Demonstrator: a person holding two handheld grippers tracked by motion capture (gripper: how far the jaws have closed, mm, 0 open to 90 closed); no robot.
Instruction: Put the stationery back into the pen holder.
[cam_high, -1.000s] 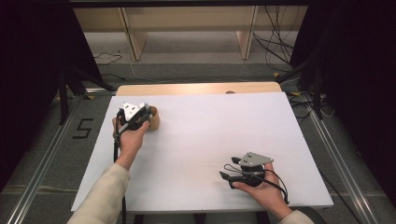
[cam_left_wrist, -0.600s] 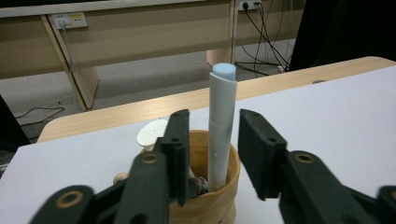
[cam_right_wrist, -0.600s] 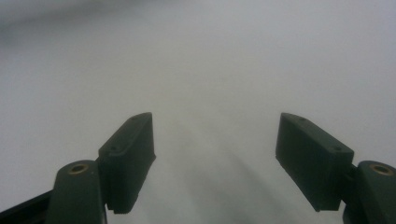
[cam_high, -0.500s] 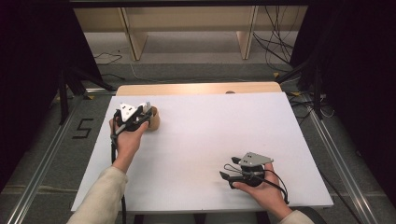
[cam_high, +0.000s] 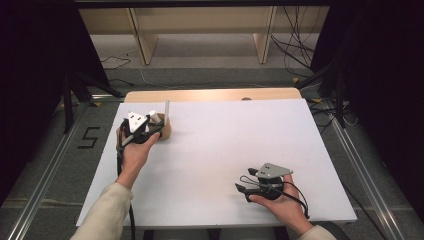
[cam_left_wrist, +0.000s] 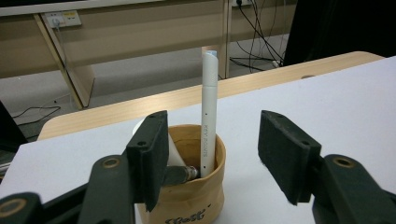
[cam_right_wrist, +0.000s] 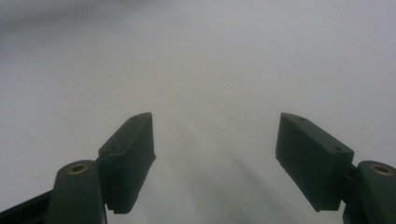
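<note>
A small tan cup (cam_left_wrist: 196, 186) stands near the table's far left (cam_high: 165, 131). A white pen (cam_left_wrist: 209, 112) stands upright in it, its top rising above the rim (cam_high: 167, 107). A second white object with a metal tip lies tilted inside the cup (cam_left_wrist: 175, 163). My left gripper (cam_left_wrist: 212, 154) is open just in front of the cup, its jaws on either side of it and apart from the pen (cam_high: 155, 124). My right gripper (cam_high: 245, 181) rests low near the front right of the table, open (cam_right_wrist: 217, 158) with nothing between its fingers.
A white sheet (cam_high: 225, 145) covers the wooden table, whose bare far edge (cam_high: 210, 95) shows at the back. Wooden shelving legs (cam_high: 142, 40) and cables (cam_high: 295, 45) lie on the floor beyond. Dark curtains flank both sides.
The left gripper has drawn back slightly from the cup, and the white pen now stands upright in it, free of the jaws. The right hand has not moved.
</note>
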